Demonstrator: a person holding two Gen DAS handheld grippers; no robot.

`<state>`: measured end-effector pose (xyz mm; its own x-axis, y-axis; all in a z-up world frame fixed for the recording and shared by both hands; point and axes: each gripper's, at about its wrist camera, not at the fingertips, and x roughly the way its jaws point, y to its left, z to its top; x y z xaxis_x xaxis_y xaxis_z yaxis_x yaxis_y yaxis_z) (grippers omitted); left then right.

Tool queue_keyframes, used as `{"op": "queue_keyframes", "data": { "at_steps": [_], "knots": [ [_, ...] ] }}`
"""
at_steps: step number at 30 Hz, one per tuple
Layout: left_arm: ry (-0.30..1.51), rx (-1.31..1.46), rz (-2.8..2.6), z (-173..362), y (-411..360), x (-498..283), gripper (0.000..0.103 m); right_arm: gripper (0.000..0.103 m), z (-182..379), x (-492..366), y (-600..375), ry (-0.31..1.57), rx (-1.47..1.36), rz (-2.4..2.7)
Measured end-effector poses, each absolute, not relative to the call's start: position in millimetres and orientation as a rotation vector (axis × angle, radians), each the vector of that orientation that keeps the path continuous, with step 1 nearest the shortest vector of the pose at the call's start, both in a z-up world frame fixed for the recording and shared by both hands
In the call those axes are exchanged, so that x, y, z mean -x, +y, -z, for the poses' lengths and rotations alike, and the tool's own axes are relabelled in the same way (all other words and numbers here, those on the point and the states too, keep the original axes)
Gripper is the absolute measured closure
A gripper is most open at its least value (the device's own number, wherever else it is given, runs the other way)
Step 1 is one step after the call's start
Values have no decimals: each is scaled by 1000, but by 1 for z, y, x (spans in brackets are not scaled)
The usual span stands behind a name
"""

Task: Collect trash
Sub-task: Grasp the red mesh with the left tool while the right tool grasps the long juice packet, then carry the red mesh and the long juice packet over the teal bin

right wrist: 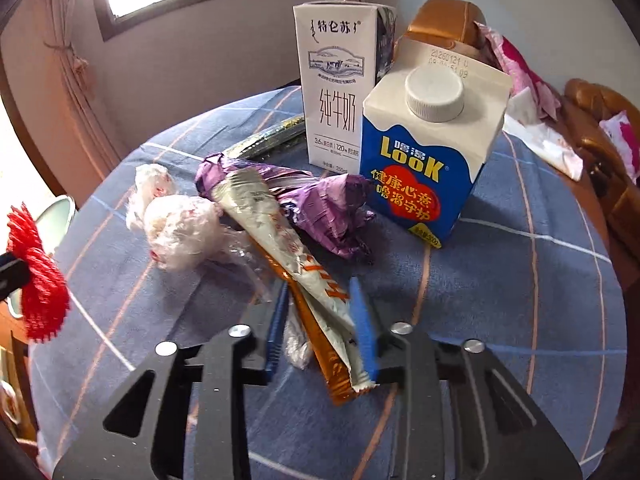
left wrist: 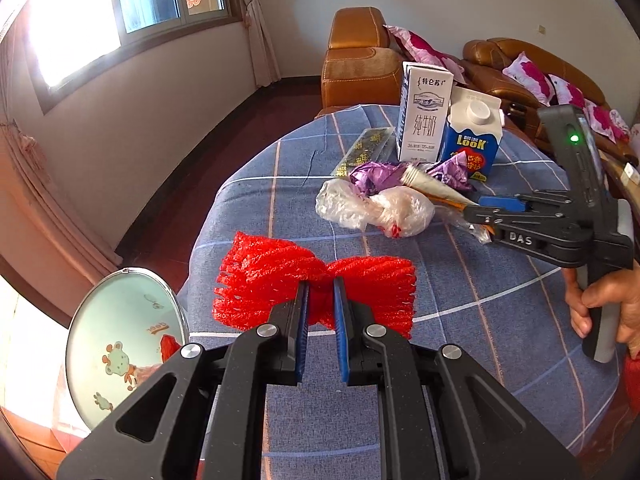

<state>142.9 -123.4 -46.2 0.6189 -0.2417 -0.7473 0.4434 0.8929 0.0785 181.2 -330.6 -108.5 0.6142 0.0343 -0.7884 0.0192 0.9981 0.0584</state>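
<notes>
My left gripper (left wrist: 321, 286) is shut on the pinched middle of a red foam fruit net (left wrist: 276, 276), which also shows at the left edge of the right wrist view (right wrist: 40, 292). My right gripper (right wrist: 320, 292) is open, its blue pads either side of a white-and-orange cone wrapper (right wrist: 292, 256) lying on the table. Behind it lie a purple foil wrapper (right wrist: 320, 208) and a crumpled clear plastic bag (right wrist: 180, 228). A white milk carton (right wrist: 340, 80) and a blue LOOK carton (right wrist: 428, 152) stand upright behind them.
The table has a blue checked cloth (left wrist: 460, 340). A round bin with a cartoon lining (left wrist: 120, 344) stands below the table's left edge. A flat dark wrapper (left wrist: 364, 148) lies by the milk carton. A brown sofa with pink cushions (left wrist: 520, 76) is behind.
</notes>
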Motion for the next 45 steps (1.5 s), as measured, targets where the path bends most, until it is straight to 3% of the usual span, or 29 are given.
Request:
{"op": "queue_keyframes", "data": {
  "at_steps": [4, 15, 45],
  "knots": [
    [809, -263, 412, 45, -123, -140, 91, 88, 99, -168, -330, 900, -61, 27],
    [786, -241, 406, 37, -108, -127, 91, 88, 45, -104, -321, 761, -256, 38],
    [785, -121, 93, 46, 65, -106, 91, 88, 54, -107, -102, 801, -124, -192]
  ]
}}
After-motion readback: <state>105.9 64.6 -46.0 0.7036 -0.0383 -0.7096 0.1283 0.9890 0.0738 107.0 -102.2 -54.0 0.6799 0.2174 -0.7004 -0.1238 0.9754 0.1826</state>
